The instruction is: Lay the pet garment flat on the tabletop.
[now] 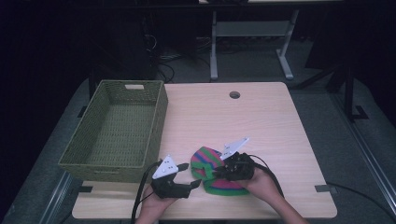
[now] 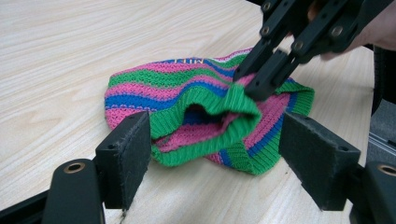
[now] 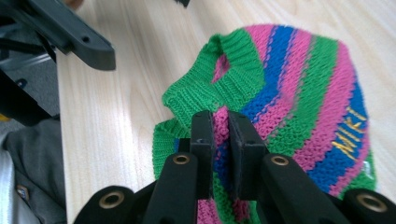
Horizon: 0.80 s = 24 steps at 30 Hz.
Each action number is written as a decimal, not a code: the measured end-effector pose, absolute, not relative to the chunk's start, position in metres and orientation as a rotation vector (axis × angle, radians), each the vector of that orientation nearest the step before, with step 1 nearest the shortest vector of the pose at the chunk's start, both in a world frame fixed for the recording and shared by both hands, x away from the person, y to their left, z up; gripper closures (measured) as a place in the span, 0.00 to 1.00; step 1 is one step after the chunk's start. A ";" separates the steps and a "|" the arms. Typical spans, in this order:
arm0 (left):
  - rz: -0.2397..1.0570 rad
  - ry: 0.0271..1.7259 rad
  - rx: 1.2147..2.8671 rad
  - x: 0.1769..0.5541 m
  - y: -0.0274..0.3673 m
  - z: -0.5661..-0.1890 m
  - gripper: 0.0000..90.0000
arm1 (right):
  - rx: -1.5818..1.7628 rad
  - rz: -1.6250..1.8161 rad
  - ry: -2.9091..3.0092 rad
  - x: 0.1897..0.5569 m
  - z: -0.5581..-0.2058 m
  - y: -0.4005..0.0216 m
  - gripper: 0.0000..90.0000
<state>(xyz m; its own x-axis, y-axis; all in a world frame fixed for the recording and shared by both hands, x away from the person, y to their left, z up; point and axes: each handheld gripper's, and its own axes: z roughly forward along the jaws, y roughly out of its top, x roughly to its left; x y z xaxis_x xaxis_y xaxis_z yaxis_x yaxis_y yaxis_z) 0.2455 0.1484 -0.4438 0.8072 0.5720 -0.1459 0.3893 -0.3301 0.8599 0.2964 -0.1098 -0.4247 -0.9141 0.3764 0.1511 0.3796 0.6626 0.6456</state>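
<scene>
This looks like a dim lab or recording room. A pale wooden tabletop (image 1: 261, 121) stands on grey carpet. Cables (image 1: 163, 63) and a metal desk frame (image 1: 252, 42) lie far behind it.

Each gripper, left gripper (image 1: 190, 176) and right gripper (image 1: 215, 169), is black, with brass-ringed pivot holes, flat padded jaws, a grey three-cornered plate on top and a trailing black cable.

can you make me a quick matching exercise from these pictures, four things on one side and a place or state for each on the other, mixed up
Things
1. left tongs
2. right tongs
3. basket
4. striped knit piece

Places or states
A. lies on the table between the two hands
B. shut on a fold of knit cloth
C. open, nothing gripped
D. stands at the table's left edge

Pairs: 1-C, 2-B, 3-D, 4-A
</scene>
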 end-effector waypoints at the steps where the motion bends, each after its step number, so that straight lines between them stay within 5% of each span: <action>1: 0.219 0.721 1.961 0.246 0.148 -0.444 0.28 | -0.645 -1.120 -2.867 0.298 -0.423 -0.112 0.90; 24: 0.180 0.743 1.905 0.254 0.145 -0.444 0.28 | -0.695 -1.317 -2.781 0.309 -0.380 -0.147 0.90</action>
<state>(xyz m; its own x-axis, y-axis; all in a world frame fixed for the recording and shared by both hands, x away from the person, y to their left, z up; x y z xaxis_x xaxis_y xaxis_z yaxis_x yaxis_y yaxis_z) 0.2543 0.1453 -0.4443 0.7971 0.5691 -0.2018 0.4140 -0.2717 0.8688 0.3092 -0.1470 -0.3805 -0.9030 0.3936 0.1724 0.3828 0.5545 0.7389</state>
